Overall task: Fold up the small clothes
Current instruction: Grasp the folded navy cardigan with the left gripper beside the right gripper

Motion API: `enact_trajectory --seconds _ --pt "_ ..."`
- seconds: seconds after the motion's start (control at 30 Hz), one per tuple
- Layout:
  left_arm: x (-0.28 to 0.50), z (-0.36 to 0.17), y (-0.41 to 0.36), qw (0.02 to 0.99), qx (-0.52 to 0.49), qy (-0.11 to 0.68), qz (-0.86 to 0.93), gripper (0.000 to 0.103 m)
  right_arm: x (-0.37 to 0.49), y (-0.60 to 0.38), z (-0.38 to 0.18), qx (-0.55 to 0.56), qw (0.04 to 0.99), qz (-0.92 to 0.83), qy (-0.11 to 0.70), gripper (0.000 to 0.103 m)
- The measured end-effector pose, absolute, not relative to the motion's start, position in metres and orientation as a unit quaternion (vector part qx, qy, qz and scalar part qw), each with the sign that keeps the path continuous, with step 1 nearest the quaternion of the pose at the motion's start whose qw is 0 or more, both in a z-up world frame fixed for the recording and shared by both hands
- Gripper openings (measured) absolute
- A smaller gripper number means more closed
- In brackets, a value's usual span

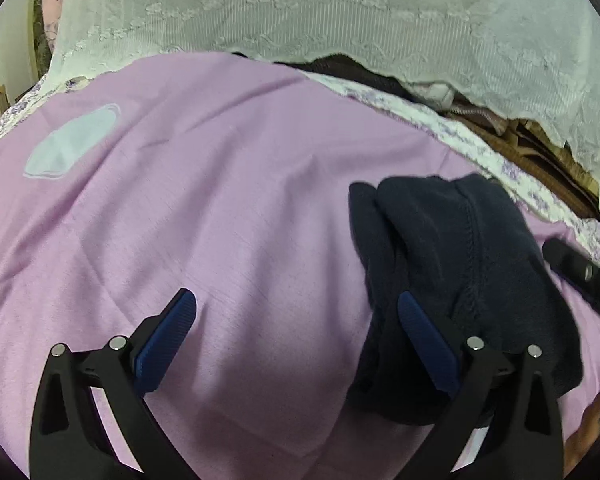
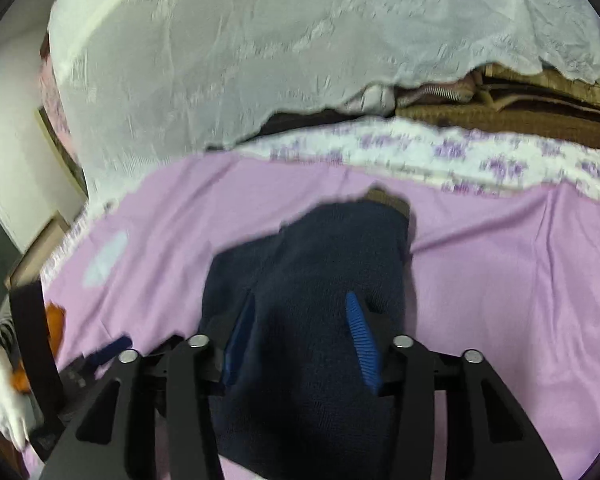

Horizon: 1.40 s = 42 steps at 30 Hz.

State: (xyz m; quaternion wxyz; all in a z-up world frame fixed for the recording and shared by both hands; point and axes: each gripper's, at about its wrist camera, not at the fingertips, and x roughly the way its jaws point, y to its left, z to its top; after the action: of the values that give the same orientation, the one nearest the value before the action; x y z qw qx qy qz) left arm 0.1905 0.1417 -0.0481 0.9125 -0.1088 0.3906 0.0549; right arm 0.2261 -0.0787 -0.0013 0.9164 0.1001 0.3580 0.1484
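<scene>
On the pink bedsheet [image 1: 220, 200], your navy knit garment [image 1: 460, 248] lies bunched toward the right side of the bed, near the floral-print border [image 2: 420, 152]. Your left tool [image 1: 296, 340] is spread wide, its right finger [image 1: 424, 336] touching the garment's edge and its left one over bare sheet. Your right tool [image 2: 300, 340] has the garment [image 2: 320, 272] between its blue pads [image 2: 362, 340], with knit bulging through the gap. A white lace cover [image 1: 300, 12] drapes over the pile beyond.
</scene>
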Motion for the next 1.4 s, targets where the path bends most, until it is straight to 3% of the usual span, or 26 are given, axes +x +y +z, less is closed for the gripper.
enact_trajectory --seconds 0.07,0.13,0.2,0.27,0.5,0.6,0.7,0.73,0.77,0.87,0.93,1.13,1.4 --pt "0.186 -0.041 0.139 0.918 -0.111 0.379 0.048 0.099 0.233 -0.084 0.003 0.097 0.92 0.138 0.353 0.034" --pt "0.182 -0.035 0.126 0.926 -0.086 0.366 0.038 0.099 0.239 -0.086 -0.009 0.096 0.912 0.14 0.375 0.031" --pt "0.189 -0.049 0.107 0.92 -0.018 0.385 0.064 0.099 0.239 -0.082 -0.03 0.076 0.909 0.138 0.387 0.03" --pt "0.2 -0.068 0.1 0.908 0.005 0.413 0.068 0.099 0.225 -0.081 -0.042 0.053 0.926 0.134 0.349 0.031" --pt "0.191 -0.055 0.118 0.913 -0.044 0.404 0.032 0.098 0.204 -0.087 -0.02 0.068 0.932 0.135 0.331 0.031" --pt "0.178 -0.035 0.126 0.923 -0.092 0.373 -0.001 0.098 0.171 -0.083 -0.016 0.042 0.94 0.136 0.309 0.046" --pt "0.187 -0.047 0.115 0.92 -0.042 0.388 0.029 0.099 0.162 -0.077 -0.035 0.003 0.937 0.128 0.324 0.074" --pt "0.197 -0.063 0.109 0.906 -0.023 0.422 0.034 0.099 0.171 -0.077 -0.049 0.007 0.924 0.129 0.361 0.087" --pt "0.203 -0.073 0.108 0.898 -0.025 0.438 0.037 0.099 0.182 -0.083 -0.057 0.038 0.906 0.145 0.396 0.093" --pt "0.202 -0.067 0.119 0.899 -0.069 0.433 0.012 0.099 0.19 -0.11 -0.065 0.134 0.883 0.179 0.414 0.097" --pt "0.202 -0.067 0.122 0.896 -0.085 0.435 0.002 0.098 0.182 -0.106 -0.06 0.115 0.892 0.163 0.406 0.099" --pt "0.203 -0.048 0.13 0.891 -0.155 0.416 -0.091 0.099 0.158 -0.139 -0.022 0.188 0.923 0.166 0.291 0.1" --pt "0.247 -0.072 0.111 0.847 -0.177 0.471 -0.173 0.099 0.242 -0.163 -0.049 0.342 0.819 0.215 0.408 0.099"
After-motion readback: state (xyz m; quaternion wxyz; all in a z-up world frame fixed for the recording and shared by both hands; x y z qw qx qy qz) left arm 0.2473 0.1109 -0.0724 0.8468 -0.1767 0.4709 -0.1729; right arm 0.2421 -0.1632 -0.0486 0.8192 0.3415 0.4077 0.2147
